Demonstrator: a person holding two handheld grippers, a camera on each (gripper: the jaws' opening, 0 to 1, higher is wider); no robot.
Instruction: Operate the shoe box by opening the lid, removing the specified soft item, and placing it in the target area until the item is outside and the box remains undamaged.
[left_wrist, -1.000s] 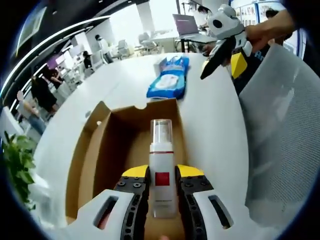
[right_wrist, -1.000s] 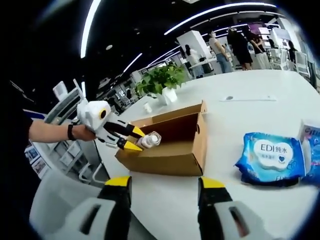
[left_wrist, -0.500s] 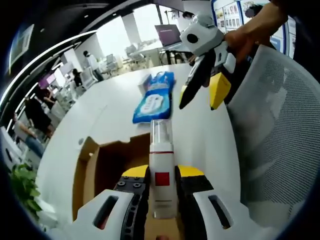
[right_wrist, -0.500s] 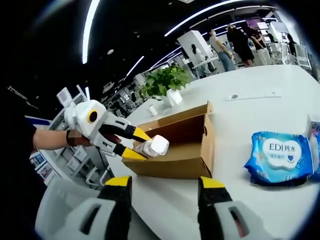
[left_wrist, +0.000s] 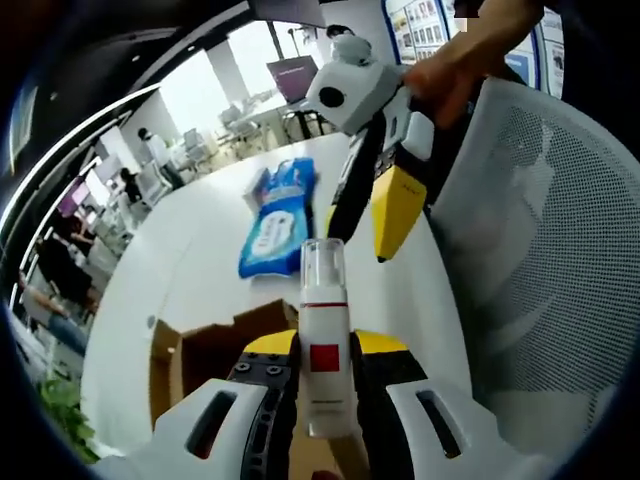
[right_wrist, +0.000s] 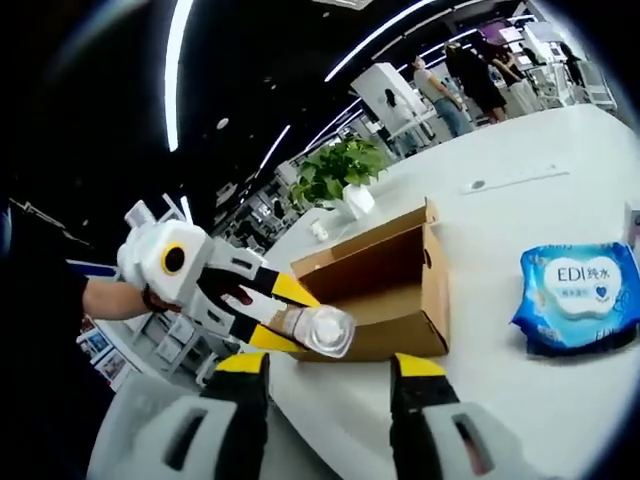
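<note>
The bottle's (left_wrist: 323, 350) base is hidden between the left tool's (left_wrist: 323, 345) jaws

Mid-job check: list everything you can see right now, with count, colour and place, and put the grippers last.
White pump bottle with clear cap and red label: one, clamped in the left gripper, above the box.
Brown cardboard shoe box: one, open, on the table.
Blue wet-wipes pack: one, on the table beyond the box.
Round white table: one, under everything.
Green potted plant in white pot: one, on the table behind the box.
White mesh chair: one, beside the table.
Left gripper: yellow-tipped, shut on the bottle.
Right gripper: yellow-tipped, open, empty.
</note>
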